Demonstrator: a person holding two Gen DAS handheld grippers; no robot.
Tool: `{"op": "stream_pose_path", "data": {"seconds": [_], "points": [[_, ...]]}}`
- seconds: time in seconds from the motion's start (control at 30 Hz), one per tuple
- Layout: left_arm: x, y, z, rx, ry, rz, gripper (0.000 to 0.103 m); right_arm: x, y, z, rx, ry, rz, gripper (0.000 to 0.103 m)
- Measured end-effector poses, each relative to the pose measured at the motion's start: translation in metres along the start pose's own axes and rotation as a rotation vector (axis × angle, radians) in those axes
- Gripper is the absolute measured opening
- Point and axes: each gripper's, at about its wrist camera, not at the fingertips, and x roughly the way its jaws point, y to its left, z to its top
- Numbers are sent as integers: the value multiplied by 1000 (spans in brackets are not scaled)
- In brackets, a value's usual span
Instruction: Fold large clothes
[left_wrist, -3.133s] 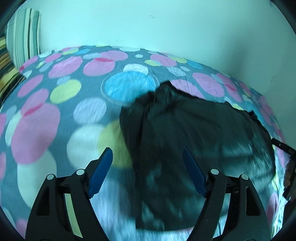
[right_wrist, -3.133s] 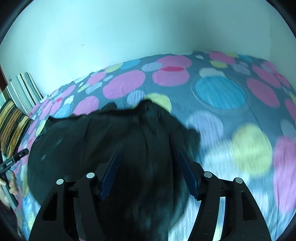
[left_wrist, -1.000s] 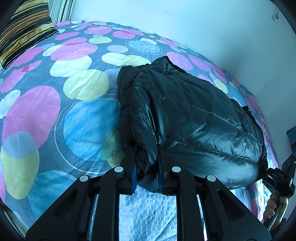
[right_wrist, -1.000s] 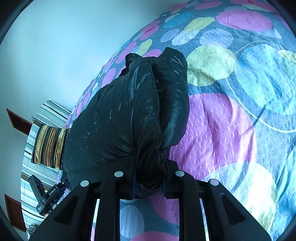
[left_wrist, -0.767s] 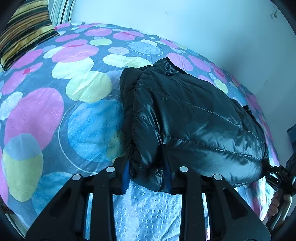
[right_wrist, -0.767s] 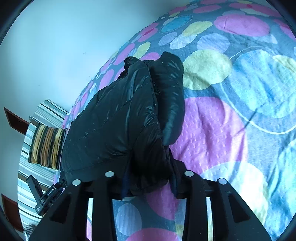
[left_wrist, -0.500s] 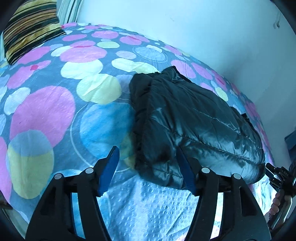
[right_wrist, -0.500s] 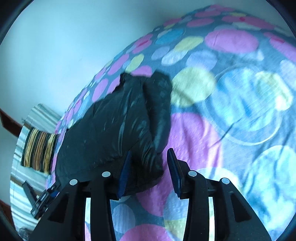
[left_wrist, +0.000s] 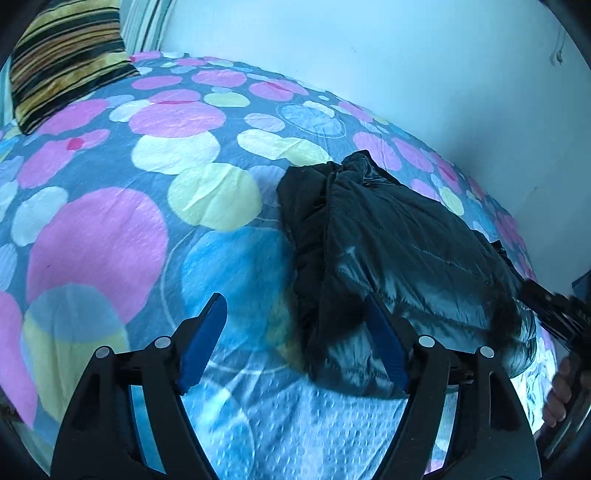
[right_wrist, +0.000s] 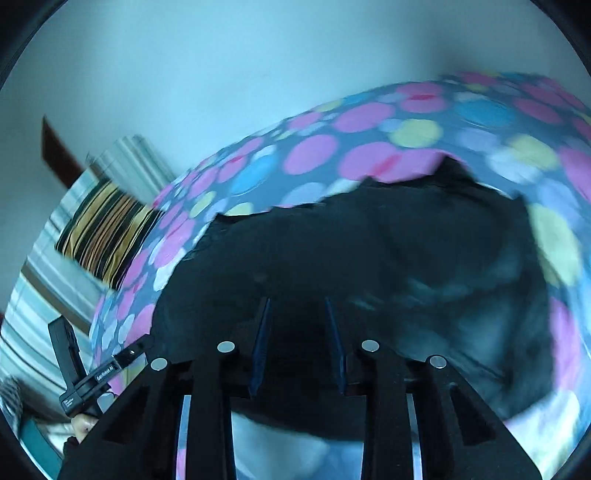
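Now, left wrist view
Hidden: the jacket's (left_wrist: 399, 258) near right corner sits behind the right blue finger (left_wrist: 384, 343); the bedsheet (left_wrist: 110, 236) runs out of frame at left and bottom.
Left gripper (left_wrist: 291, 339): fingers spread wide, holding nothing, low over the sheet; the jacket's near-left corner lies between the fingertips, with the left finger well apart from it.
Jacket: black, shiny, folded into a thick bundle on the dotted sheet, right of centre.
Pillow (left_wrist: 62, 55): striped, at the far left corner, well apart from the jacket.
Right edge: a dark tool, the right gripper (left_wrist: 554, 314), blurred and cut off, with a hand (left_wrist: 559, 391) below it; it is just beside the jacket's right end.

Right wrist view
Hard to make out: the whole frame is smeared by motion; the jacket (right_wrist: 369, 258) reads as a dark mass with no clear seams.
Right gripper (right_wrist: 297, 339): fingers parted by a moderate gap, with nothing clamped; dark jacket fabric fills the view behind them.
Sheet (right_wrist: 332, 155): visible beyond and right of the jacket.
Pillow (right_wrist: 103, 229): left, beyond the jacket.
Lower left: the left gripper (right_wrist: 85, 373), partly cut off.
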Motion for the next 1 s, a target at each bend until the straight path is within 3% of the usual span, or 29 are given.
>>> {"op": "stream_pose_path", "data": {"seconds": [0.1,0.33,0.47,0.7,1.0], "points": [[10,1,9,-10,28,-53,81,29,15,6,-18,43,25,29],[35,-4,34,18,80,-126,83,91,3,-2,-14,189,-68,27],[52,-4,50,33,109,-148,84,91,5,-5,-32,195,-82,27],[86,-5,67,-2,235,-264,84,92,8,-10,-52,179,-92,27],[126,-6,70,-7,346,-321,81,94,10,-9,-67,168,-100,27]]}}
